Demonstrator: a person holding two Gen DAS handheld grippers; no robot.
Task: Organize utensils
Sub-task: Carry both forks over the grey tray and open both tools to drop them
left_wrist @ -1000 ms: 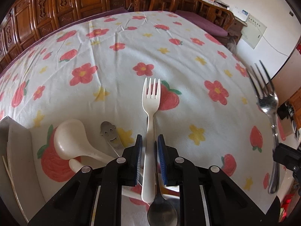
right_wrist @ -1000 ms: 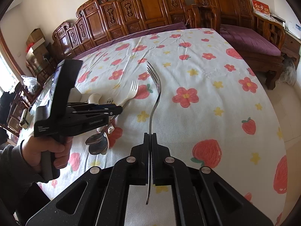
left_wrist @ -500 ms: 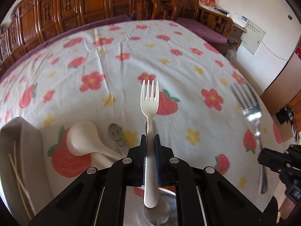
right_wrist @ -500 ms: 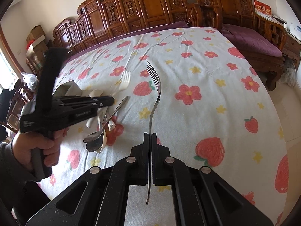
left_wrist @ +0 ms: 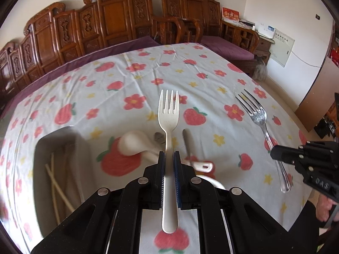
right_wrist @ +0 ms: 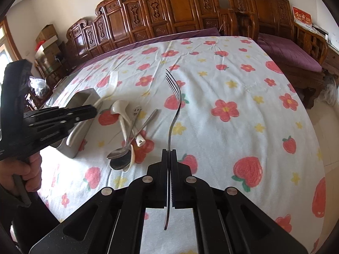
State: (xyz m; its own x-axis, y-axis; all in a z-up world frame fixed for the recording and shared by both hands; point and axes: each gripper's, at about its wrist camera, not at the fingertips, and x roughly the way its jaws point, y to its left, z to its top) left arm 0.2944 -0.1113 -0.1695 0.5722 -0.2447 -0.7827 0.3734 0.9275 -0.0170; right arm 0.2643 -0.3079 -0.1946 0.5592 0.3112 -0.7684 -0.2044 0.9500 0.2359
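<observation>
Left wrist, claw [left_wrist: 168,158] level, clamping white fork [left_wrist: 168,114]

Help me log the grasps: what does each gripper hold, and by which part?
The left gripper clamps the white plastic fork mid-handle. The right gripper clamps the metal fork on its handle.

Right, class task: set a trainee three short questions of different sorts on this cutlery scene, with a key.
1. True or false: the left tool is shut on the white plastic fork.
2. Multiple choice: the metal fork in the right tool is A) lying on the tablecloth, B) held above it, tines pointing forward, C) in the grey tray.
3. Fill in: the grey tray holds pale ___.

Key: 1 true; 2 B; 3 chopsticks.
</observation>
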